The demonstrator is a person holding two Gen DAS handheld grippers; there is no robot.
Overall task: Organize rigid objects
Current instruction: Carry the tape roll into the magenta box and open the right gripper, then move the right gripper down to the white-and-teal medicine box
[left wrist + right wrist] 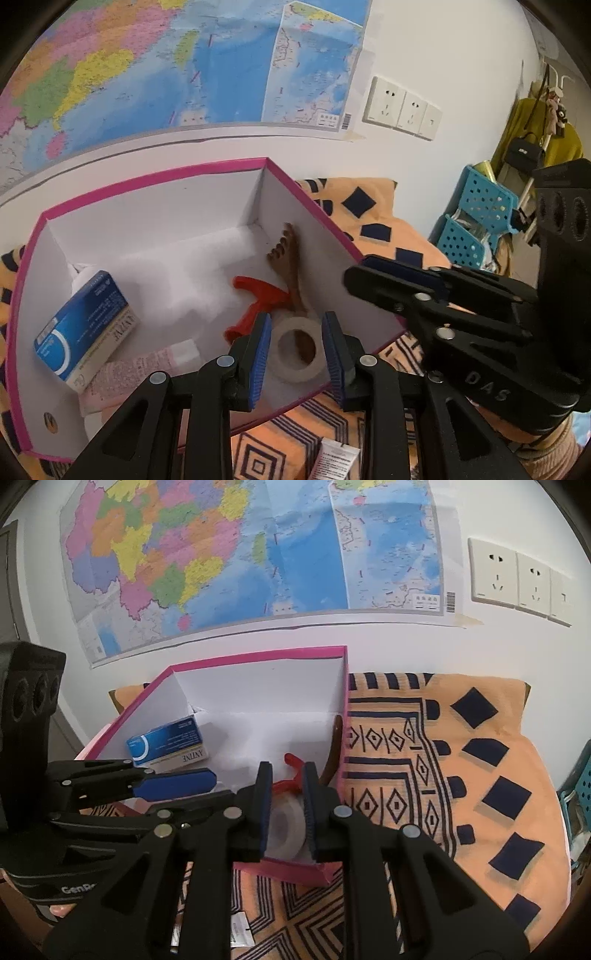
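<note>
The right hand-held gripper (pixel 286 812) hangs over the near right corner of the pink box (pixel 110 186), pads spread around the tape roll (pixel 295 349), contact unclear. The left hand-held gripper (pixel 295 354) is spread, empty. Already boxed: blue carton (pixel 86 321), pink tube (pixel 144 369), red piece (pixel 258 295), wooden tool (pixel 290 258). One white tube (pixel 334 461) remains outside on the patterned cloth (pixel 461 775), so the task seems nearly finished.

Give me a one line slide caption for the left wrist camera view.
Left gripper hangs open over a tape roll inside the pink-rimmed box, beside a red clip and wooden comb.
</note>
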